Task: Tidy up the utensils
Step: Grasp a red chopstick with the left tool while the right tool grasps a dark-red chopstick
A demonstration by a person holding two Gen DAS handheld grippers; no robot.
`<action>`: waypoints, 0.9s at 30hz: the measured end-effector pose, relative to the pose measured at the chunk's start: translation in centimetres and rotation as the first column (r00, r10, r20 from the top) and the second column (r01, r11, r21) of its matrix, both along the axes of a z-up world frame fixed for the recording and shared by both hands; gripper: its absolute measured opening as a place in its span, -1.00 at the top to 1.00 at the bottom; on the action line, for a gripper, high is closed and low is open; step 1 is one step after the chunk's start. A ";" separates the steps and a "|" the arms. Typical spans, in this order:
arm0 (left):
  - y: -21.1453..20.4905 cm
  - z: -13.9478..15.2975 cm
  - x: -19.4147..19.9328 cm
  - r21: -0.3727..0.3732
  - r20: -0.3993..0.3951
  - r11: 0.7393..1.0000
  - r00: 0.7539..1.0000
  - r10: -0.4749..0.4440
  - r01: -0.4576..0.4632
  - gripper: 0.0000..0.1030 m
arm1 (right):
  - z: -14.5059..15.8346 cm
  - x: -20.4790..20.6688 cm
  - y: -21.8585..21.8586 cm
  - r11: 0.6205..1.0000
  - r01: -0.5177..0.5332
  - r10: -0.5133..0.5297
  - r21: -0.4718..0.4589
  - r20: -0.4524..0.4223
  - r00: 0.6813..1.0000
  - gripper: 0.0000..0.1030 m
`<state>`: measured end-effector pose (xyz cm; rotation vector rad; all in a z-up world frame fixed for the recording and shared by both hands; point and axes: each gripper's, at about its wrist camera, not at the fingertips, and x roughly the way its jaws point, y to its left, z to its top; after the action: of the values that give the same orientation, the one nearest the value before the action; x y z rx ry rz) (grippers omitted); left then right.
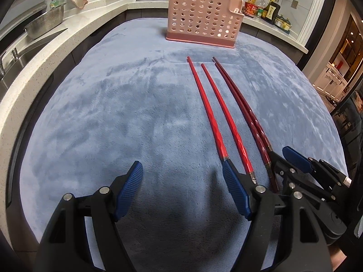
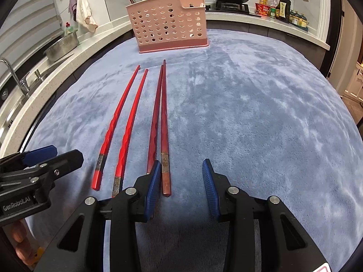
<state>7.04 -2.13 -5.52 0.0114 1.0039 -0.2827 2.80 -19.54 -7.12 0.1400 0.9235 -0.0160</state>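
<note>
Ribbed blue pads line both black grippers, low in each frame. Left gripper (image 1: 182,190) gapes wide over plush grey-blue cloth (image 1: 102,113), holding nothing. Right gripper (image 2: 181,181) is also spread and empty, its left pad beside the dark red chopsticks (image 2: 162,113). Bright red faceted chopsticks (image 2: 127,117) lie just left. Perforated pink plastic holder (image 2: 168,25) stands upper centre.

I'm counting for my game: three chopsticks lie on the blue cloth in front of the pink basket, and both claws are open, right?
Not quite: four chopsticks lie there, two bright red chopsticks and two dark red chopsticks, as the right wrist view shows. The rest holds: they lie on the blue cloth before the pink basket, and the left claw and right claw are open.
</note>
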 end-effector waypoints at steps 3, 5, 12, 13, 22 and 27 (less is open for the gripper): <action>-0.1 0.0 -0.1 -0.007 0.001 1.000 1.000 -0.007 0.007 -0.34 | 0.0 0.1 -0.6 1.000 0.014 -0.014 0.017 0.002 1.000 0.62; -0.2 0.0 -0.2 -0.011 -0.002 1.000 1.000 -0.014 0.014 -0.34 | 0.0 0.1 -1.0 0.999 0.019 -0.019 0.033 -0.001 1.000 0.80; -1.3 -0.6 -0.6 -0.016 -0.013 0.999 0.999 -0.049 0.049 -0.34 | 0.1 -1.2 -2.0 0.999 0.026 -0.026 0.042 -0.003 1.000 0.81; -1.4 -0.7 -0.6 -0.017 -0.013 0.999 0.999 -0.052 0.051 -0.34 | 0.2 -1.4 -2.1 0.999 0.030 -0.030 0.046 -0.004 1.000 0.81; -2.5 -1.8 -0.1 0.032 -0.001 0.997 0.998 -0.066 0.066 -0.19 | 0.0 -2.1 -2.6 0.997 0.042 -0.041 0.060 -0.006 0.999 0.81; -2.5 -1.9 -0.2 0.040 0.015 0.997 0.998 -0.068 0.068 0.11 | 0.0 -2.2 -2.6 0.997 0.041 -0.041 0.062 -0.005 0.999 0.81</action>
<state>6.87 -4.60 -7.39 0.0834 0.9941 -0.3248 0.62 -22.17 -7.16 0.2168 0.9251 -0.0253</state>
